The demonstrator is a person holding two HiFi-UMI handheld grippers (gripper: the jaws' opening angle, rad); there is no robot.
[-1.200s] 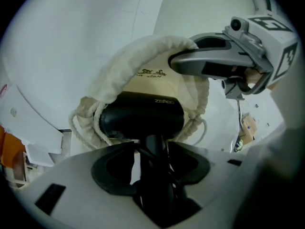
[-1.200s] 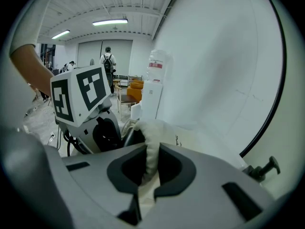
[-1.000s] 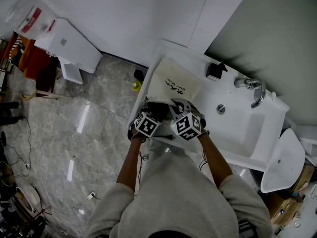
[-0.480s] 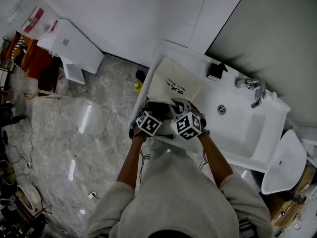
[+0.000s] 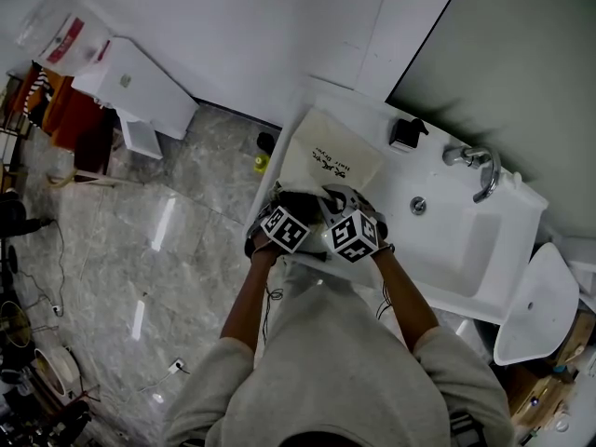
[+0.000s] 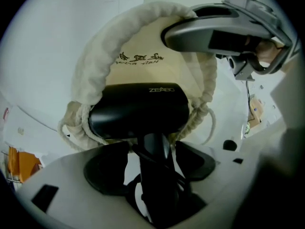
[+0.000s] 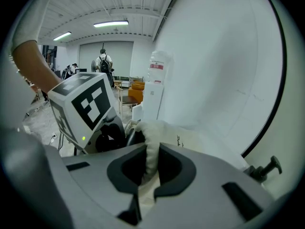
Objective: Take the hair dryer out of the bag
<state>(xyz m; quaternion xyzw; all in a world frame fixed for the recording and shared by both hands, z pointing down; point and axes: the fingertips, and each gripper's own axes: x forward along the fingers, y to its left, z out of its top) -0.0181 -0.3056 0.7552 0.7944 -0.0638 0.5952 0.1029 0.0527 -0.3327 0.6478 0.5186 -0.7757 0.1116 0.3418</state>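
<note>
A cream drawstring bag [image 5: 328, 159] lies on the white counter left of the basin. The black hair dryer [image 6: 138, 113] pokes out of the bag's mouth [image 6: 95, 61], barrel crosswise and handle pointing toward me. My left gripper [image 6: 150, 162] points steeply down, and its jaws have just been opening. They now stand wide on either side of the handle, with gaps showing beside it. My right gripper [image 7: 151, 163] is shut on the bag's gathered rim [image 7: 151, 140]. In the head view both grippers [image 5: 286, 228] [image 5: 352, 236] sit side by side at the bag's near end.
The sink basin [image 5: 456, 240] with its tap [image 5: 475, 170] is to the right, with a small black object [image 5: 405, 133] at the counter's back. A white cabinet [image 5: 140, 87] stands on the grey floor at left. A small yellow item [image 5: 262, 163] lies by the counter's edge.
The left gripper's marker cube has shifted slightly right and tilted. The right gripper and the bag have stayed put.
</note>
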